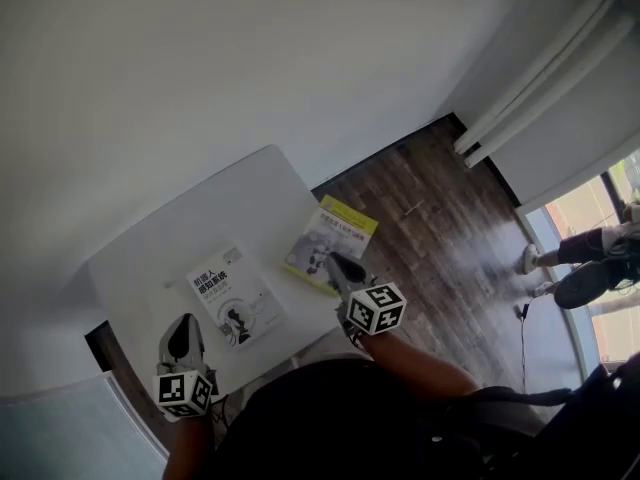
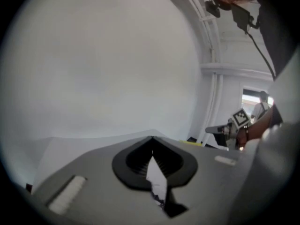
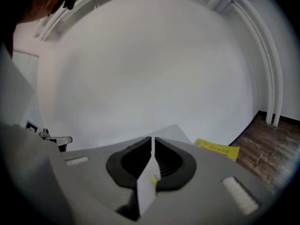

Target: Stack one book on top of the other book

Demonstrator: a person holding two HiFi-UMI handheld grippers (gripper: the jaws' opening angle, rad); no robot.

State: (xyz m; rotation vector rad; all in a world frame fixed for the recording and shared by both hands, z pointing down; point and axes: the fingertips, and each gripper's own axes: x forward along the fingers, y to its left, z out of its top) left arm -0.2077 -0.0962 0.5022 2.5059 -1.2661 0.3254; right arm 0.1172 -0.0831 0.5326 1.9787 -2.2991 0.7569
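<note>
White book (image 1: pixel 232 296), yellow book (image 1: pixel 330 243) beside, white table (image 1: pixel 225 208), wood floor (image 1: pixel 430 218)

The far half of the table (image 1: pixel 235 193) is lying bare, giving free passage in front of the wall (image 1: pixel 200 68), which is closing off the back and left. A white book (image 1: pixel 230 296) and a yellow-edged book (image 1: pixel 335 236) are occupying the near half, with a narrow bare strip running between them. The yellow-edged book is sticking out past the right edge over open floor (image 1: pixel 440 218).
</note>
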